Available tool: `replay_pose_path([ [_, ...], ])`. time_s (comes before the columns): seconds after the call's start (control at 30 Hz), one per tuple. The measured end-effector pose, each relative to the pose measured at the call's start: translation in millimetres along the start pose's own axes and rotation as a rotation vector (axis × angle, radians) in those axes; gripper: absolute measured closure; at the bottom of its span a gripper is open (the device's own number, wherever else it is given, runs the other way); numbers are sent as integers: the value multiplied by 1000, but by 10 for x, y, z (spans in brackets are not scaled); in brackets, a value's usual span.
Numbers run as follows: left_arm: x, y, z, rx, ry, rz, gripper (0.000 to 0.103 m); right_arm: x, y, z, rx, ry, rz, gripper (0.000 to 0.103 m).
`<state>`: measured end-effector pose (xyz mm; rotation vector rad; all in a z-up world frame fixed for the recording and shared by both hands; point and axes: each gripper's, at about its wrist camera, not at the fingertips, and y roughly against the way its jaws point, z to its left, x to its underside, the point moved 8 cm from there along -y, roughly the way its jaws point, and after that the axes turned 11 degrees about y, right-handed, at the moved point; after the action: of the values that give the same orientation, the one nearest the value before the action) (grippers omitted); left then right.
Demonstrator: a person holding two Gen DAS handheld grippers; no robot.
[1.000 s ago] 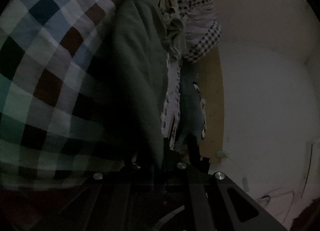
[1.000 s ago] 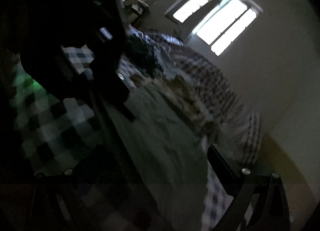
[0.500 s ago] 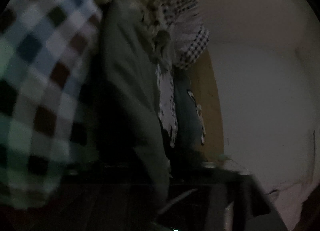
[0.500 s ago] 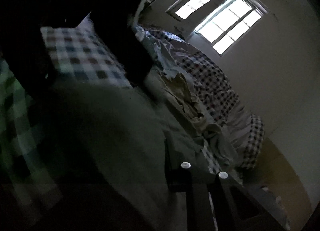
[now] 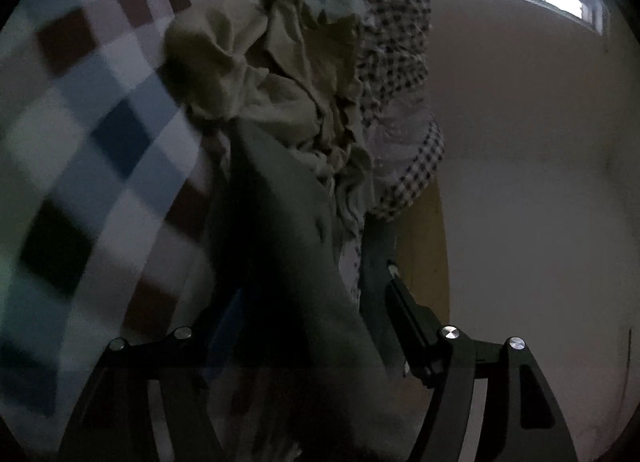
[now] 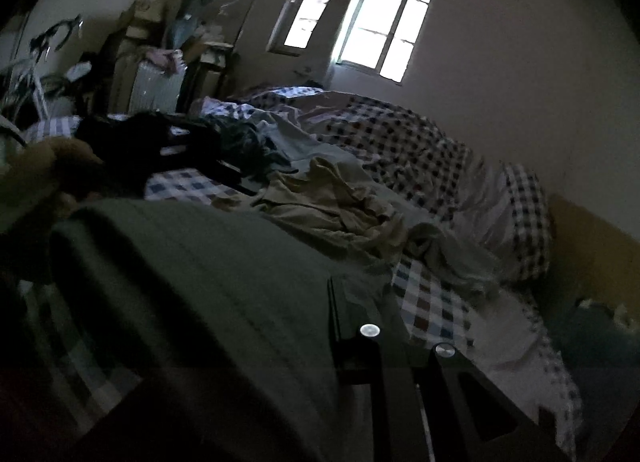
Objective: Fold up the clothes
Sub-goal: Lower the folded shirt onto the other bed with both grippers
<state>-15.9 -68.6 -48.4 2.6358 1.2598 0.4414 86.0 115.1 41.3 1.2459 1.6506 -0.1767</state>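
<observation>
A: Grey-green cloth fills most of what we see, and dimly. The dark green garment (image 6: 192,282) lies on the bed (image 6: 436,306), over the blue, brown and white checked cover, and its near end runs out of frame at the bottom of both views.

B: We can't make out whether it is a shirt or trousers; no collar, sleeve or hem shows. In the right wrist view it looks flat and smooth, with one long straight edge along its far side.

A: The right gripper (image 6: 400,336) has its fingers drawn together, pinched on the garment's right edge; the cloth covers the fingertips, so we can't see the contact itself.

B: The left gripper (image 5: 288,322) has just been opening its fingers. They stand wide apart, with the dark cloth lying between them; the left finger (image 5: 160,342) is half lost in shadow, and we can't tell whether either finger touches the fabric.

A: Beyond the garment lies a crumpled beige garment (image 5: 272,74), touching its far end, and past that a black-and-white checked quilt (image 6: 404,150) bunched against the wall.

B: Blur smears the checks at the left of the left wrist view. The bright window (image 6: 360,18) leaves everything else murky.
</observation>
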Motion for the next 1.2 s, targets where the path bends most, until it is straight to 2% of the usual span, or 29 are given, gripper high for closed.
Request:
replay_pose_path([
  [0.07,-117,-150,-25,-11,1,-5,29,26,4,-27,-11,-17,-3,92],
  [0.2,-197,-205,-79,-35,-26,3,32,50,17,-105,-26,-68,-8,92],
  [0.27,-209,-221,-107,-50,-38,-2,43,60,16,-152,-28,-87,-10,92],
  [0.3,-232,-250,-109,-64,-34,-10,59,64,16,-173,-29,-94,-11,92],
  [0.33,-246,-255,-98,-71,-23,-17,63,66,16,-190,-32,-102,-12,92],
  [0.5,-255,-209,-155,-86,-56,-34,76,16,13,-143,-45,-101,-17,92],
  [0.67,-256,-59,-445,-61,-84,-50,80,-128,74,-147,-91,-171,-42,92],
  [0.83,-284,556,-901,-34,-167,-121,81,-461,106,80,-154,-197,-69,92],
  [0.9,-331,907,-1009,-32,-177,-161,82,-642,82,244,-210,-201,-87,92],
  [1.0,-458,1613,-1141,-21,-198,-249,83,-991,0,523,-303,-202,-120,92],
  [1.1,-629,2378,-1172,-24,-226,-368,83,-1497,-175,873,-428,-212,-152,92],
  [1.2,-850,3152,-1096,-59,-257,-495,83,-2007,-353,1277,-534,-193,-177,92],
])
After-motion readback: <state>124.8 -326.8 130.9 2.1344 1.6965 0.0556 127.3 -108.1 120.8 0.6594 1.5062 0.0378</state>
